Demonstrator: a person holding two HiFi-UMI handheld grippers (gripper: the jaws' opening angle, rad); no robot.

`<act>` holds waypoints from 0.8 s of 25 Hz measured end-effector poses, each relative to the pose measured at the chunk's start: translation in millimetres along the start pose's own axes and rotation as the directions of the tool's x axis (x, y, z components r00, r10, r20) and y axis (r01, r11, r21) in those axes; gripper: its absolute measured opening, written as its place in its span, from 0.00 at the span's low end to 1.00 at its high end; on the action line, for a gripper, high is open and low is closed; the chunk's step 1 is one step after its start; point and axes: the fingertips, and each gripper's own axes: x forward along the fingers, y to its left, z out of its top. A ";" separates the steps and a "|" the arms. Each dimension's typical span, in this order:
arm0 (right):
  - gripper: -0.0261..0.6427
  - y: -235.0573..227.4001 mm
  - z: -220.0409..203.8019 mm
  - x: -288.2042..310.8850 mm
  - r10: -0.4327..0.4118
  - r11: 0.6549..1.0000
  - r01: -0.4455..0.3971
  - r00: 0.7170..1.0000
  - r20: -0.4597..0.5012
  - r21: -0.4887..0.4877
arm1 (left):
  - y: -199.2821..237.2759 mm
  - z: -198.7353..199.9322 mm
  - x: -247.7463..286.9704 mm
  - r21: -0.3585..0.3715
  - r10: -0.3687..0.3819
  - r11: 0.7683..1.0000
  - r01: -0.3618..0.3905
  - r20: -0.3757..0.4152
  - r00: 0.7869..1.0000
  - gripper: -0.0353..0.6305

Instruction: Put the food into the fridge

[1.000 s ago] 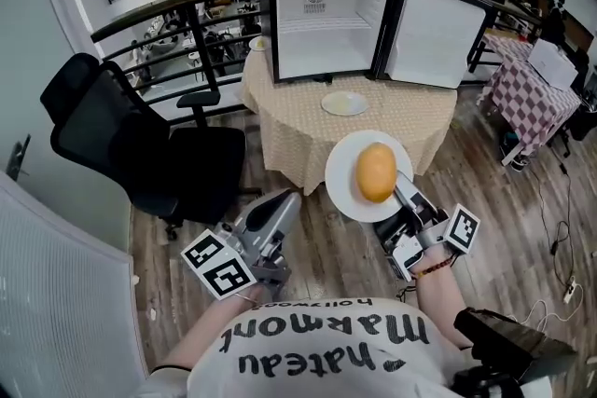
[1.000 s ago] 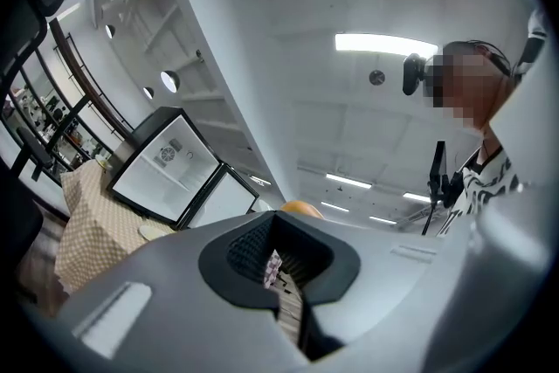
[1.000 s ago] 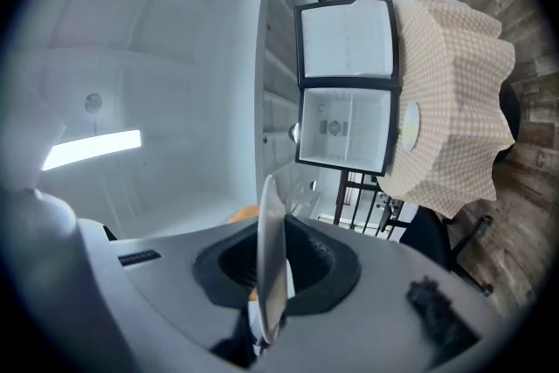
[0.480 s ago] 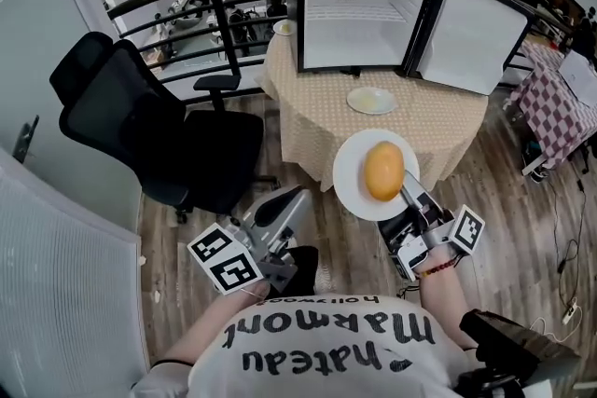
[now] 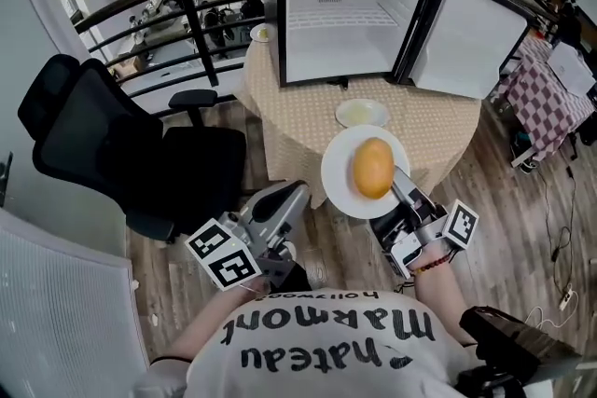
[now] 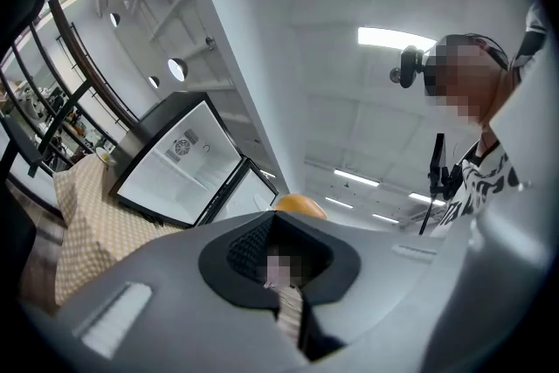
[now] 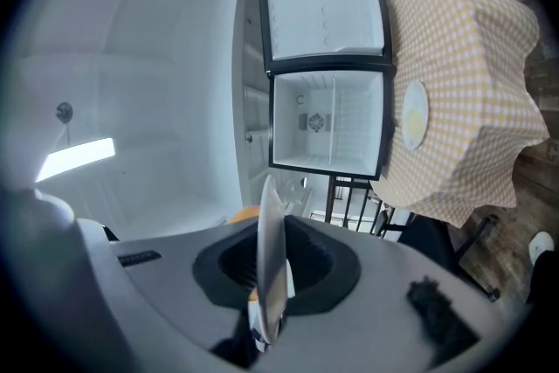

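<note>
My right gripper (image 5: 399, 188) is shut on the rim of a white plate (image 5: 343, 186), held level in front of me. A round orange-yellow piece of food (image 5: 373, 168) lies on that plate. In the right gripper view the plate (image 7: 266, 258) shows edge-on between the jaws of my right gripper (image 7: 265, 314). The open fridge (image 5: 340, 14) stands on a round table (image 5: 438, 135) ahead, its inside white and bare. My left gripper (image 5: 291, 196) hangs low at the left, shut with nothing in it; from my left gripper (image 6: 288, 301) the fridge (image 6: 175, 166) and the food (image 6: 300, 205) show.
A second small plate (image 5: 362, 113) lies on the checked tablecloth before the fridge. The fridge door (image 5: 466, 37) stands swung out to the right. A black office chair (image 5: 112, 144) is left of the table. A railing (image 5: 177, 5) runs behind; a checked table (image 5: 546, 98) is far right.
The head view has swung a little and the table and fridge sit slightly nearer. The plate with the food stays in my right gripper; the left gripper keeps its place.
</note>
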 end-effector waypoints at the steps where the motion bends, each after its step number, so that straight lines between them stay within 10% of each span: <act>1: 0.09 -2.6 5.9 8.9 -0.003 1.000 0.003 1.000 0.007 -0.003 | 9.2 5.2 7.4 0.005 -0.003 1.000 0.003 -0.008 1.000 0.04; 20: 0.09 -63.8 88.2 168.9 -0.072 0.997 0.069 0.981 0.178 0.025 | 156.7 96.6 99.8 0.048 -0.156 0.985 0.164 -0.150 0.976 0.04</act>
